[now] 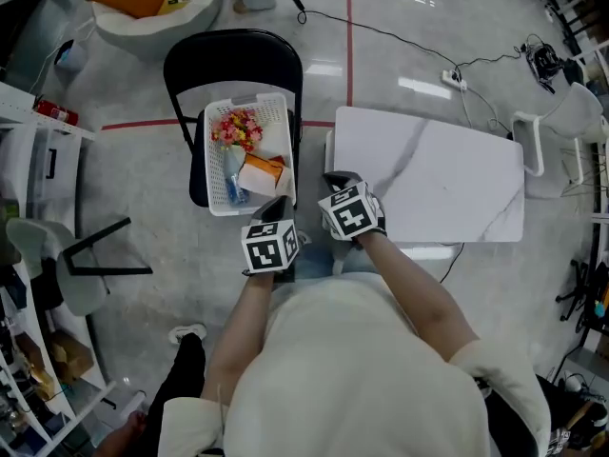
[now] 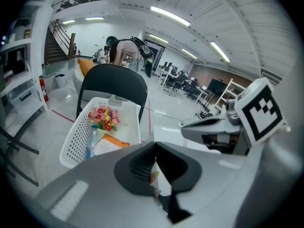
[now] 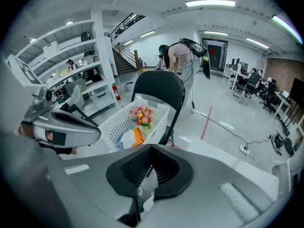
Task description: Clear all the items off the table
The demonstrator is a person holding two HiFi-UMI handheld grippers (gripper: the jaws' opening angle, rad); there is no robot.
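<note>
The left hand-held gripper and right hand-held gripper are held with jaws together, empty. The items are gathered in a basket on a chair, so the table appears cleared.

The person wore a cream top with loose sleeves, dark trousers and a white shoe. The left gripper and right gripper were grey, each with black ribbed pads and a cube bearing black-and-white square markers.
</note>
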